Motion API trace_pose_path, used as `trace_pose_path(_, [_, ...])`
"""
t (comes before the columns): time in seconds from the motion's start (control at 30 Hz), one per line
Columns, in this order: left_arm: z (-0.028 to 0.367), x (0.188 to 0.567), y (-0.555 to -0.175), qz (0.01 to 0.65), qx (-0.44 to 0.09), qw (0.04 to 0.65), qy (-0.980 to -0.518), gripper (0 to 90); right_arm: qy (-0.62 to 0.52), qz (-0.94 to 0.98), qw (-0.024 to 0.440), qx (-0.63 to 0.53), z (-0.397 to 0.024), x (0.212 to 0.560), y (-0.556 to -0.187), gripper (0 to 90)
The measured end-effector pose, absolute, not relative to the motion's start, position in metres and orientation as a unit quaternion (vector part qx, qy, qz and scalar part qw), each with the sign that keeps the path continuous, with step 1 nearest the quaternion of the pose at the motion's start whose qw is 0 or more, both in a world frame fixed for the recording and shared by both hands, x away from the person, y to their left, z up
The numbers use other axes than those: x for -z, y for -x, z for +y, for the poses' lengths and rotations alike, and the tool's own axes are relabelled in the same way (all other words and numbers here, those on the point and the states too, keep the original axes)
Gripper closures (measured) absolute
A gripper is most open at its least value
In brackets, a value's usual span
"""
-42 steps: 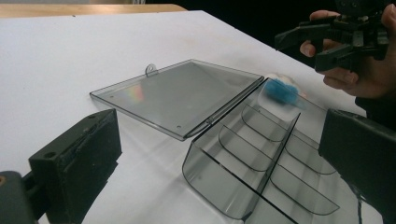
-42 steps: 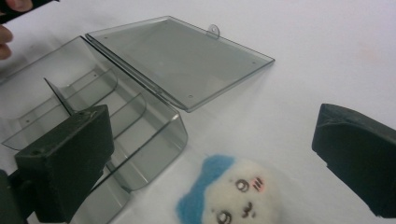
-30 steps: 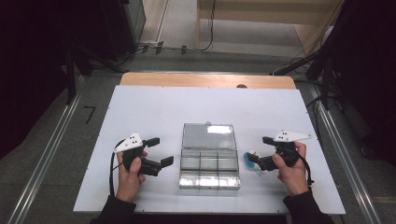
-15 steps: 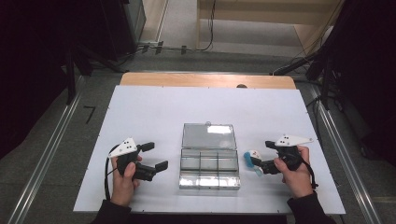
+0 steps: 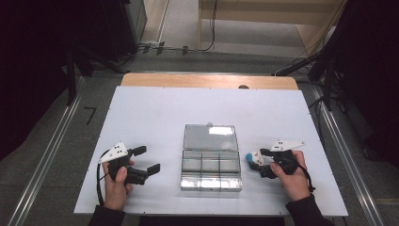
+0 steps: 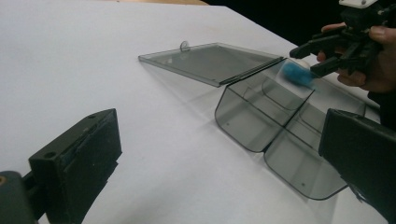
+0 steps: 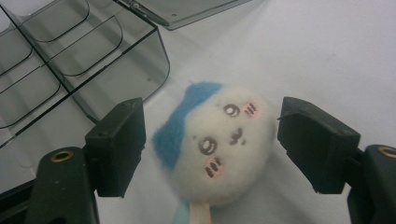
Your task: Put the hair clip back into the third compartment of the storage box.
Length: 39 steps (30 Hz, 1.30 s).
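While straddling the plush (image 7: 215, 144), right gripper (image 7: 210, 149) has jaws that have just been closing in, but with a gap left on both sides, so not pinching yet. Little white head with a blue ear, pink cheeks, face up on the table (image 5: 155, 117), sitting right between the two black pads. Seen from above too, plush (image 5: 254, 157) just off the right end of the box (image 5: 211, 170), with the right gripper (image 5: 259, 159) in the person's right hand (image 5: 291, 176) pointing in at it.

Box itself is clear plastic, split into compartments, lid (image 5: 210, 137) flipped open and lying flat behind it, middle of the table.

Over on the other side, left gripper (image 5: 148, 160) held in the left hand (image 5: 116, 181), jaws wide apart with nothing between them, well clear of the box's left end. Through its own camera, box (image 6: 280, 130) and lid (image 6: 212, 60) ahead, right gripper (image 6: 322, 56) and blue fuzz (image 6: 295, 73) beyond.
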<state>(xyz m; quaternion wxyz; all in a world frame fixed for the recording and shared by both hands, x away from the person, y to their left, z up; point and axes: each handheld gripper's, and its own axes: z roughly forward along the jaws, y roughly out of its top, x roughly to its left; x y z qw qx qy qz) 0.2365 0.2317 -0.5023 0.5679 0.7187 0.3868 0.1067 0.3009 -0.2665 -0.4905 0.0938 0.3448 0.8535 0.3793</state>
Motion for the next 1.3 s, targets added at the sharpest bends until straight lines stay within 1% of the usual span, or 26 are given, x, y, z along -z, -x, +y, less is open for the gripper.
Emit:
trace_pose_path(0.2, [0.233, 0.502, -0.238, 0.385, -0.115, 0.565, -0.721, 0.0, -0.353, 0.856, 0.103, -0.364, -0.263, 0.500, -0.295, 23.5])
trace_pose_path(0.4, [0.233, 0.505, -0.241, 0.384, -0.113, 0.566, -0.721, 0.0, -0.368, 0.848, 0.098, -0.369, -0.264, 0.504, -0.295, 29.4])
trace_pose_path(0.73, [0.232, 0.506, -0.242, 0.383, -0.109, 0.567, -0.721, 0.0, -0.364, 0.850, 0.104, -0.367, -0.265, 0.503, -0.294, 35.6])
trace_pose_path(1.3, [0.232, 0.506, -0.242, 0.382, -0.110, 0.568, -0.721, 0.0, -0.371, 0.831, 0.084, -0.406, -0.269, 0.489, -0.292, 36.9])
